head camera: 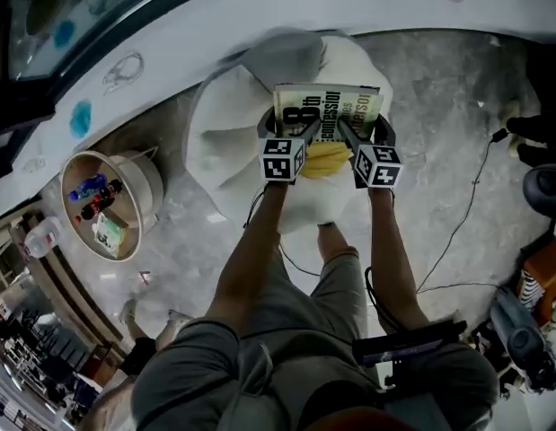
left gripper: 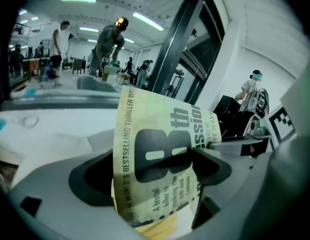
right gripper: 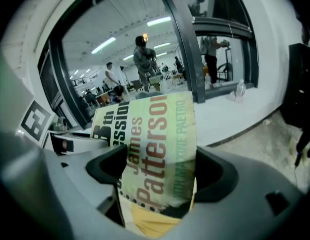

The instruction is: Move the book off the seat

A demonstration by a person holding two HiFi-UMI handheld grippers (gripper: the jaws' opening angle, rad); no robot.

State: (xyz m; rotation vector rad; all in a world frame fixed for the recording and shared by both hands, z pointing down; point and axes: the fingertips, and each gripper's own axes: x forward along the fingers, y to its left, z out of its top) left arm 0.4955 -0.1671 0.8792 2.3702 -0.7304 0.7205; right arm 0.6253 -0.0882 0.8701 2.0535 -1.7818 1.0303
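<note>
A pale green paperback book with dark lettering is held up above the white rounded seat. My left gripper is shut on the book's left edge. At the book's right edge my right gripper is shut on it too. The cover faces up toward the head camera and yellowed pages show below it. In each gripper view the book fills the gap between the jaws, and the other gripper shows at the side.
A round wicker basket with bottles and packets stands on the floor to the left. A long white ledge runs behind the seat. Cables trail on the marble floor at right, near dark equipment. Several people stand beyond the windows.
</note>
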